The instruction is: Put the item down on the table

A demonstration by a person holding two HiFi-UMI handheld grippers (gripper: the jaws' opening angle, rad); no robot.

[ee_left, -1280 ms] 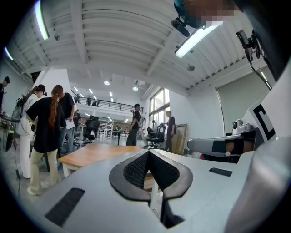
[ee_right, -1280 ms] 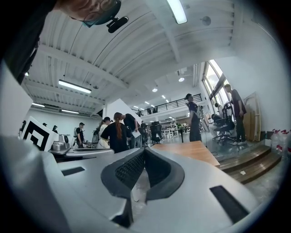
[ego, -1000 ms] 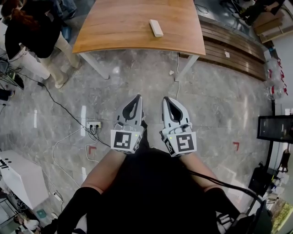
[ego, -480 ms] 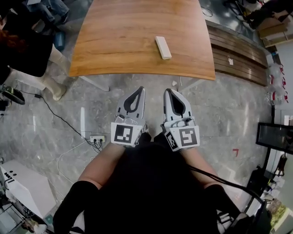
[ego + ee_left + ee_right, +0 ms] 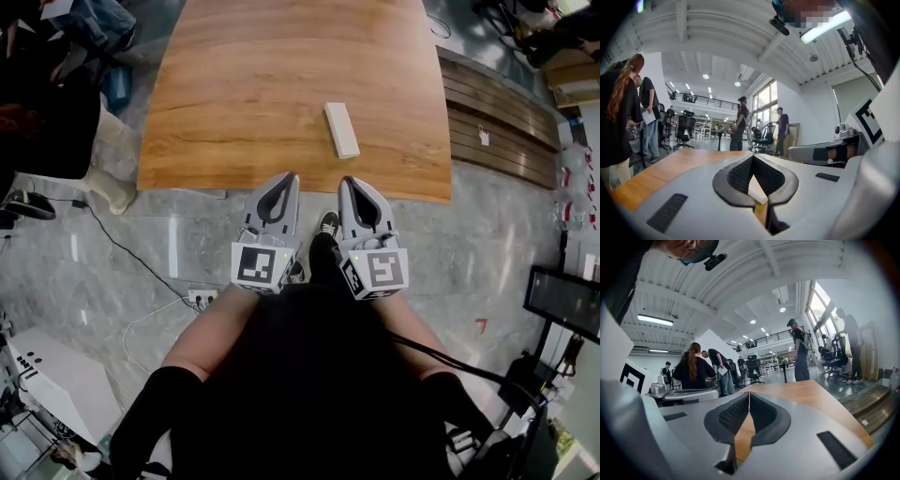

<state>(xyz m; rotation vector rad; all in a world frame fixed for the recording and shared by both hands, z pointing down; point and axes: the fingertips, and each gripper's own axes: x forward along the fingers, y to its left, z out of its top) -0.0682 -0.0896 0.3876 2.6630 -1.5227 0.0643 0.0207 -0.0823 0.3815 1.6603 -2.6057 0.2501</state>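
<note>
Holding grey left tongs (image 5: 288, 176) and right tongs (image 5: 348, 181) level, side by side, both pinched together, empty; spotting slim white bar (image 5: 341, 129) pointing lengthwise away on brown wooden desk (image 5: 244, 84).

**Open-plan office and lab hall**

This is a large, shared indoor workspace. A high white ceiling with exposed beams (image 5: 776, 261) carries strip lights (image 5: 824, 27), and tall windows (image 5: 765, 101) run along one wall. A railed mezzanine (image 5: 701, 99) crosses the far end. Wheeled office chairs (image 5: 686, 131) stand about, and several people (image 5: 740, 124) stand in small groups across the room. The floor (image 5: 487, 244) is polished grey stone, with cables (image 5: 122, 253) trailing over it to a power strip (image 5: 201, 297). A broad wooden table (image 5: 262, 94) stands in the open, and a dark monitor (image 5: 561, 300) sits off to one side.
</note>
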